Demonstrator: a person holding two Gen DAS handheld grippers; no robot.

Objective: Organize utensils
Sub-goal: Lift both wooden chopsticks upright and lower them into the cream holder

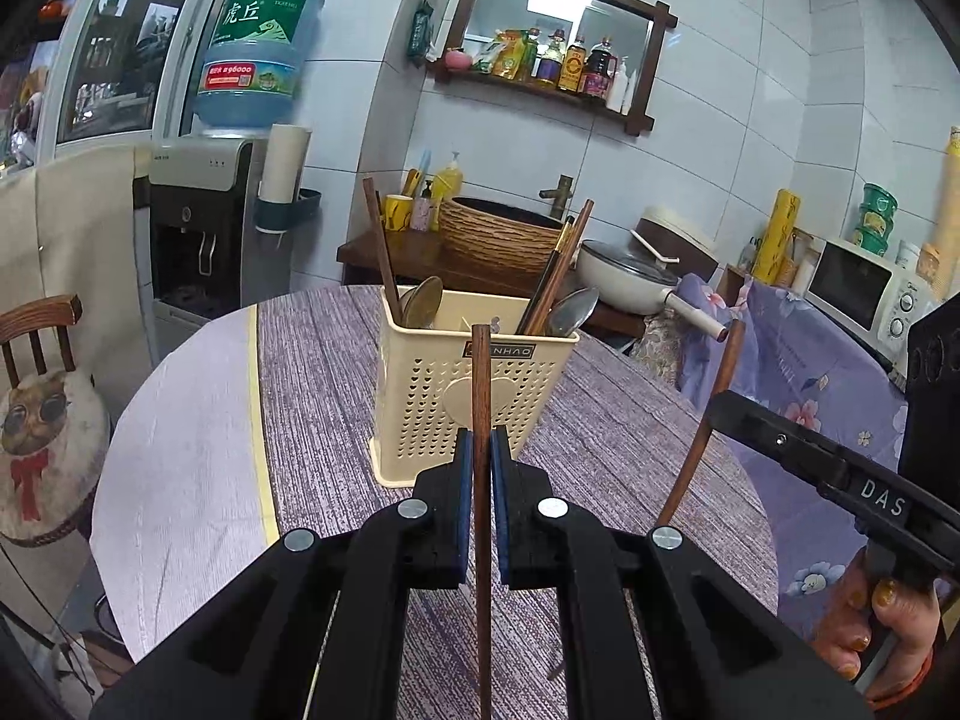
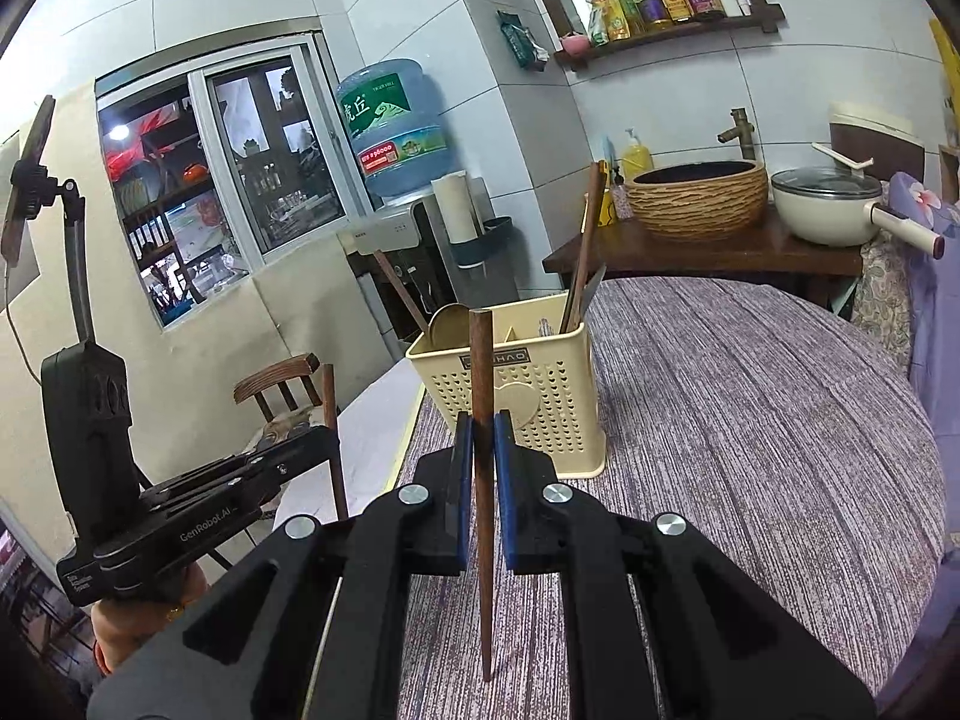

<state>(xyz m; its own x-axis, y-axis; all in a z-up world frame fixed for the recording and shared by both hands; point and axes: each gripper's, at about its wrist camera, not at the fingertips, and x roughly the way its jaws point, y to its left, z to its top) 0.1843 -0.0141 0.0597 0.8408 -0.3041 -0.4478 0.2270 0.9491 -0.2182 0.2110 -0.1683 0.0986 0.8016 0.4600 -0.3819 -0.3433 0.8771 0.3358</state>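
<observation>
Holding one wooden chopstick apiece, the left claw point(image 1: 480, 450) and right claw point(image 2: 483, 438) are each closed on a near-upright stick just short of the cream basket point(image 1: 468, 384), which already carries spoons and chopsticks; both still need dropping in.

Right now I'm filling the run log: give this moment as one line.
left tool: shut on chopstick | right tool: shut on second chopstick | both upright before cream utensil basket | none inserted yet

Utensil basket point(image 1: 471, 384) blocks mid-table; bare tablecloth point(image 2: 750, 420) lies open around it.
</observation>
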